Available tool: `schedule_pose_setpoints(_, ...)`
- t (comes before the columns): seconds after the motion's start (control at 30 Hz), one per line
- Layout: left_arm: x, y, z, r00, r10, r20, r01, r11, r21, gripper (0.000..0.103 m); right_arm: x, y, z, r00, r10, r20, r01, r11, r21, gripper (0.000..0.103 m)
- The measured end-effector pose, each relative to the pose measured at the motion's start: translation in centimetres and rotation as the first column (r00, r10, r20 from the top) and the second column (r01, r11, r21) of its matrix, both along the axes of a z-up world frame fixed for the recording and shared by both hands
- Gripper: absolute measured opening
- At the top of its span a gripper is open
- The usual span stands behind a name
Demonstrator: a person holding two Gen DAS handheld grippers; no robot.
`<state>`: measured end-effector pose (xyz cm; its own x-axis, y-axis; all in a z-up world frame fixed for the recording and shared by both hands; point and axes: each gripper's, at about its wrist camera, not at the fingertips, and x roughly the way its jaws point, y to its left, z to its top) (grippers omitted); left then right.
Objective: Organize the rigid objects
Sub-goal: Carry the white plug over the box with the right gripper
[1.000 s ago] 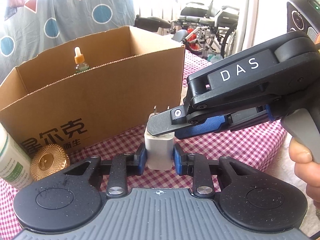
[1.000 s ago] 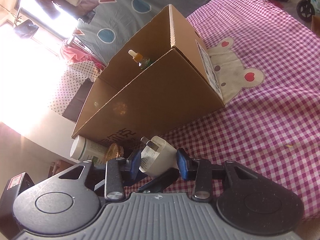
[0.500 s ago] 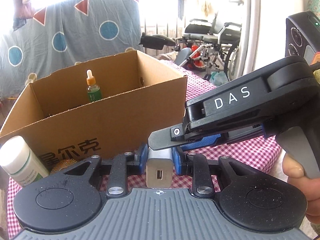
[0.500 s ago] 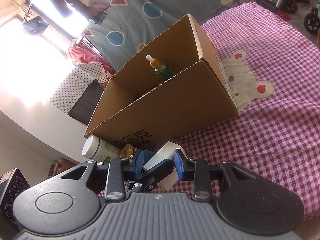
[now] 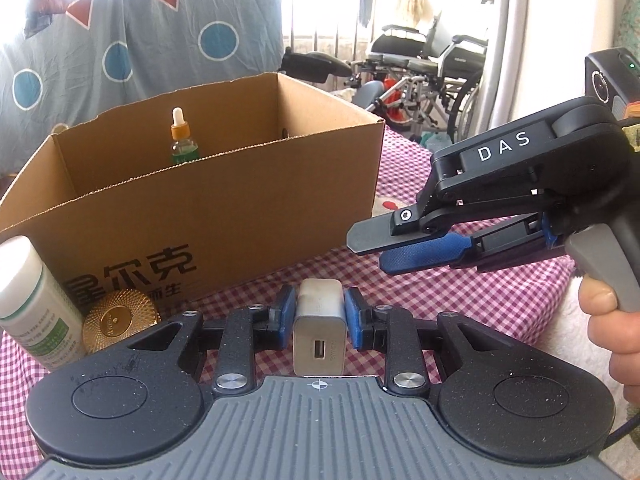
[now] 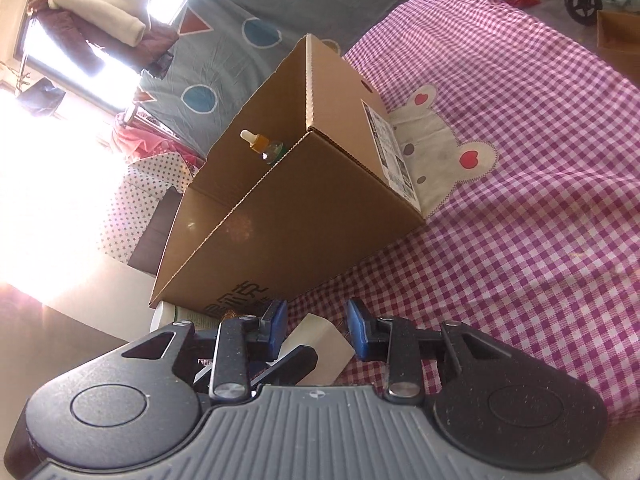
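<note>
A white USB charger [image 5: 319, 336] is clamped between the blue pads of my left gripper [image 5: 319, 304], its USB port facing the camera, just above the pink checked cloth [image 5: 460, 292]. My right gripper [image 5: 372, 254] hangs to the upper right of it, jaws apart and empty, held by a person's hand [image 5: 612, 320]. In the right wrist view the charger [image 6: 320, 340] shows low between the right gripper's [image 6: 316, 316] pads without touching them. The open cardboard box [image 5: 224, 216] stands just behind, with a green dropper bottle [image 5: 182, 136] upright inside.
A white bottle with a green label [image 5: 32, 308] and a gold round lid [image 5: 120, 320] stand against the box's front left corner. Wheelchairs [image 5: 432, 64] are parked beyond the bed. A bear patch [image 6: 448, 160] lies on the cloth right of the box [image 6: 304, 216].
The right gripper let go of the charger and drew back to the right. The charger now rests in the left gripper alone, turned with its port toward the camera.
</note>
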<state>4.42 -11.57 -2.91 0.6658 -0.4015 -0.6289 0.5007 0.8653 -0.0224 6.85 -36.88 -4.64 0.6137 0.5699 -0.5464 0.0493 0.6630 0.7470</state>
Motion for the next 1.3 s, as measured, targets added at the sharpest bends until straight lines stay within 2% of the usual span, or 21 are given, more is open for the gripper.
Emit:
schedule_pose_setpoints(0.53, 0.9, 1.0, -1.5, 0.991, 0.023, -0.13, -0.017, 0.999, 0.047, 0.029, 0.3, 1.6, -3.9, 0.993, 0.042, -0.11, -0.027, 0.991, 0.133, 0.039)
schedule_pose_setpoints(0.67, 1.4, 0.5, -2.1, 0.99, 0.03, -0.139, -0.022, 0.998, 0.064, 0.028, 1.1, 2.3, -4.4, 0.991, 0.056, -0.12, -0.039, 0.989, 0.139, 0.041)
schedule_pose_setpoints(0.8, 1.1, 0.5, -1.9, 0.992, 0.04, -0.123, -0.034, 0.998, 0.049, 0.026, 1.6, 3.1, -4.8, 0.99, 0.075, -0.121, -0.057, 0.988, 0.147, 0.041)
schedule_pose_setpoints(0.93, 0.1, 1.2, 0.3, 0.996, 0.044, -0.075, -0.043, 0.999, 0.011, 0.026, 1.3, 3.8, -3.2, 0.992, 0.096, -0.079, -0.084, 0.986, 0.147, 0.041)
schedule_pose_setpoints(1.1, -0.4, 1.9, 4.2, 0.999, 0.051, 0.018, -0.051, 0.998, -0.021, 0.026, 1.8, 4.9, 1.4, 0.992, 0.121, 0.037, -0.125, 0.984, 0.128, 0.041)
schedule_pose_setpoints(1.3, 2.8, 2.4, 9.2, 0.994, 0.091, 0.061, -0.087, 0.995, -0.058, 0.026, 5.3, 6.2, 6.4, 0.976, 0.163, 0.147, -0.179, 0.978, 0.104, 0.042)
